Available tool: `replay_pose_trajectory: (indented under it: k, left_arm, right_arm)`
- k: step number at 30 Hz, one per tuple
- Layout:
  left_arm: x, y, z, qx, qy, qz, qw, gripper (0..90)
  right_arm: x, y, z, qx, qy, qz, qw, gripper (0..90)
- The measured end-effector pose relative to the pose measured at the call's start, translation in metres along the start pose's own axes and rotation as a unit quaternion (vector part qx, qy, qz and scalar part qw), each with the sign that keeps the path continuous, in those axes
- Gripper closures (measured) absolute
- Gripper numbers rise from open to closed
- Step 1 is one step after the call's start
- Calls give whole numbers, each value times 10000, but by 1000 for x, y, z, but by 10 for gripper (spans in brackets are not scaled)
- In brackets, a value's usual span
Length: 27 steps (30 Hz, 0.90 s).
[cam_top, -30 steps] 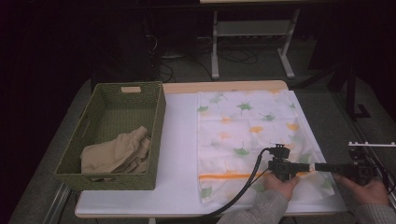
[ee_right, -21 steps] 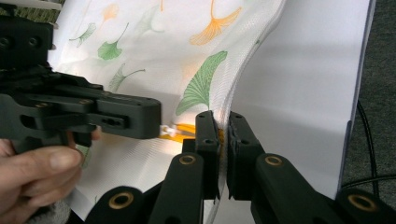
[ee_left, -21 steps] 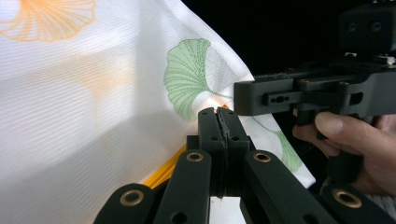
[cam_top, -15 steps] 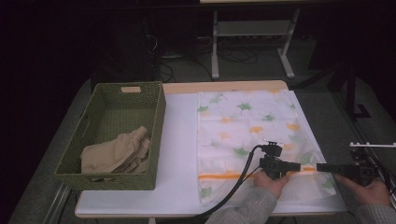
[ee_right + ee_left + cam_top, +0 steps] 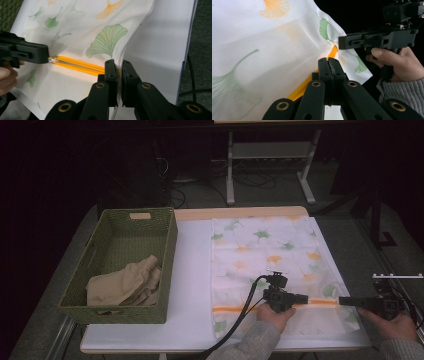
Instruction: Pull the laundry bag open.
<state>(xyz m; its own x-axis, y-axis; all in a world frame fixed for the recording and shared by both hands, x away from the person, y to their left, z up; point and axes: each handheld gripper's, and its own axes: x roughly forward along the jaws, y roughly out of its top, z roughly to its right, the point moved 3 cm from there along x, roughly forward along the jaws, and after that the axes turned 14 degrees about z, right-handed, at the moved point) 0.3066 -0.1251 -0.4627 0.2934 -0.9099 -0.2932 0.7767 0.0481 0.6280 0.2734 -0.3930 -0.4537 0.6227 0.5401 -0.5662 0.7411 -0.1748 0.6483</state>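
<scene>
While right gripper pinches pillowcase right edge, left gripper lies level, jaws shut on zipper pull.

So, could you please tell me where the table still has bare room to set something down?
The widest bare patch of the white table lies between the green basket and the leaf-print cloth. A thin strip runs along the cloth's right edge. The near right corner is crowded: the left gripper and right gripper work at the orange zipper.

Bare white table between basket and cloth — 1 open lane.
</scene>
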Motion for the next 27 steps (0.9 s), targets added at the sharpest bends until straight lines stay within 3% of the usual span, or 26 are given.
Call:
replay_pose_trajectory:
  k: [27]
  left_arm:
    - [-89, 3, -31, -79, 271, 218, 9994, 900]
  right_arm:
    - [3, -3, 1, -112, -125, -58, 9998, 843]
